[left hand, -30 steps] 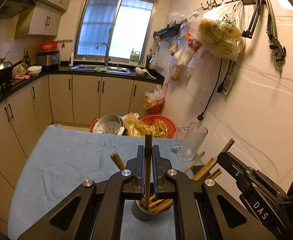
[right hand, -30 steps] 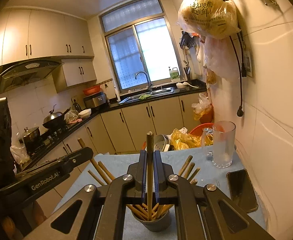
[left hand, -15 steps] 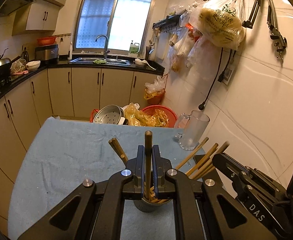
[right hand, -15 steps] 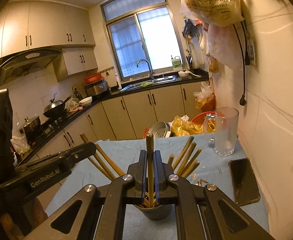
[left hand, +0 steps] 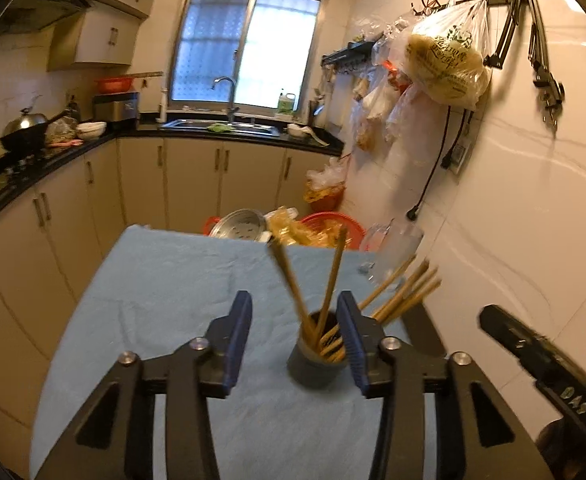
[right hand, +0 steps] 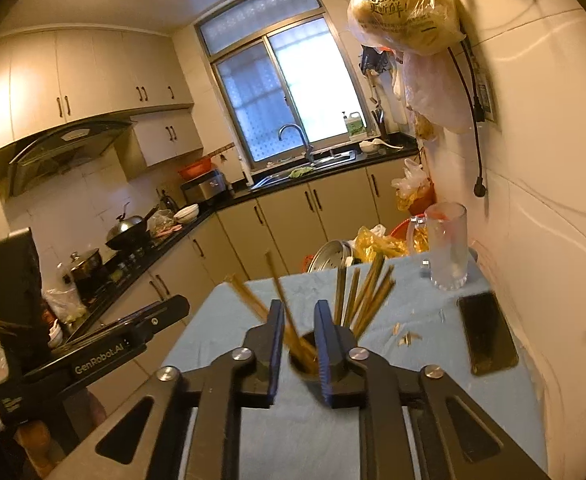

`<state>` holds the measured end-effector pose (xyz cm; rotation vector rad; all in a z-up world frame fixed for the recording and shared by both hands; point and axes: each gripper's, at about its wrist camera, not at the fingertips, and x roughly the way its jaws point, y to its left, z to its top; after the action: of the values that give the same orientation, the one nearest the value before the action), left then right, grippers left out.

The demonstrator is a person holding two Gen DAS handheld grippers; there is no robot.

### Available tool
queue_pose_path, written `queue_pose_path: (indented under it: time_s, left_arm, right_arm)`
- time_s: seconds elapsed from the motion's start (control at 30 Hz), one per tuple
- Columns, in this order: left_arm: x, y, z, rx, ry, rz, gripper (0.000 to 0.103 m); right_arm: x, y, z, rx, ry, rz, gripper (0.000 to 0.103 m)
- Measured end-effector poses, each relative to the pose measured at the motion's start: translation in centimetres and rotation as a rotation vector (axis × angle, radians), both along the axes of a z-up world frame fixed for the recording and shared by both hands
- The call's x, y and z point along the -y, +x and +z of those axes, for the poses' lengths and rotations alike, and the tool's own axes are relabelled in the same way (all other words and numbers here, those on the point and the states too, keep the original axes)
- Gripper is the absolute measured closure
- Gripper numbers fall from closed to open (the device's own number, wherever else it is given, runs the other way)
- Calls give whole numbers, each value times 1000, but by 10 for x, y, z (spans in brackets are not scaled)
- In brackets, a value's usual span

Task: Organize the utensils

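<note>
Chopsticks (left hand: 329,280) sit in the grey cup (left hand: 317,364) on the blue cloth (left hand: 165,280), butt ends down, tips fanning up. Long axes: two near upright and crossing, the bundle on the cup's right side leaning out toward the tiled wall (left hand: 533,200). Motion blur on the upright pair.

My left gripper (left hand: 295,340): jaws opening, wide gap, nothing pinched; the cup shows in the gap, beyond the fingertips. My right gripper (right hand: 299,344): jaws opening too, narrower gap; a chopstick stands in the gap, pads not pressing on it as far as I can tell.

Readable text: "GenRobot.AI" on the left gripper's side as seen from the right wrist camera; "DAS" on the right gripper's body (left hand: 541,364) in the left view. The hanging plastic bag (right hand: 405,4) has green printed characters, too warped to read with confidence.

Surface: cloth-covered table, glass mug (right hand: 449,244) at the far right corner, dark phone (right hand: 487,332) flat near the wall, small scraps (right hand: 407,338) between phone and cup.

Room: home kitchen, beige cabinets, black counter, sink (left hand: 221,122) under the window (left hand: 249,44), range hood (right hand: 65,148), wok (right hand: 129,234) on the stove.
</note>
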<state>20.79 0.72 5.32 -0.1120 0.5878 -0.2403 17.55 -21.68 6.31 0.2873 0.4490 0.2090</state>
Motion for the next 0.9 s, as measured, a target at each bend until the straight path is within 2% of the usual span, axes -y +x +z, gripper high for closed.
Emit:
queue_pose_path:
  time_s: [0.07,0.17,0.2,0.23,0.37,0.63,0.9]
  left_arm:
    - [-5,-20,-6,-10,30,18,54]
    - [-10,-58,-15,-13,72,37,43]
    - [-11,-70,-17,-11,81,43,40]
    - [-11,-78,-19,-10,87,45,37]
    - [-9,-115,-23,-21,125,39,35]
    - [-5,-161,-13,22,169,46,31]
    - [-14,-183,1,56,174,79,28]
  right_arm:
    - [-3,-21,-5,-15,2,6,72]
    - [-8,-51,-17,-48,1,11,59]
    - [-10,-60,-22,-63,-6,5,50]
    - [-12,-70,-27,-78,-14,0,48]
    - [-19,-105,-40,-109,-70,-5,46]
    - [-23,-166,-35,-65,-133,-41,41]
    - [-26,-187,-24,-37,-154,-56,39]
